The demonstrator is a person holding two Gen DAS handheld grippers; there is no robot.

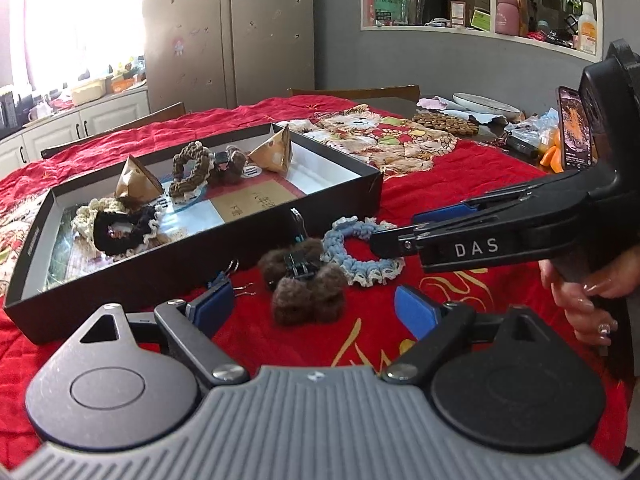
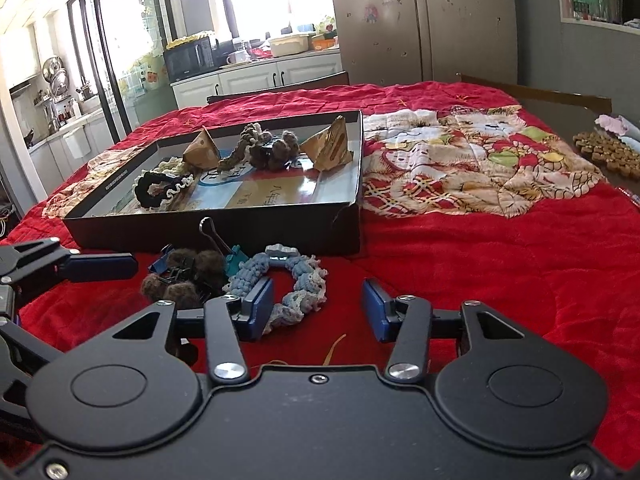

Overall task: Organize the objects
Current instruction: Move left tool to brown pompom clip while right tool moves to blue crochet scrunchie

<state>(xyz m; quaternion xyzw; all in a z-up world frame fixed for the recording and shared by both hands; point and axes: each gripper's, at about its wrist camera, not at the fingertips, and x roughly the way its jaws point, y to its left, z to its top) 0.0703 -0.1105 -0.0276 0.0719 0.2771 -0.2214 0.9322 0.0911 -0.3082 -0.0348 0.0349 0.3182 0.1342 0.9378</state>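
Observation:
A black shallow box lies on the red cloth and holds scrunchies, a brown fuzzy hair claw and two paper pyramids. In front of it lie a brown fuzzy hair claw, a blue-and-cream crocheted scrunchie and binder clips. My left gripper is open, with the brown claw just ahead between its fingers. My right gripper is open, its left finger over the blue scrunchie's near edge.
A patterned cat quilt lies beyond the box on the right. A phone, oranges, a plate and a wooden trivet sit at the far right. Chair backs stand behind the table.

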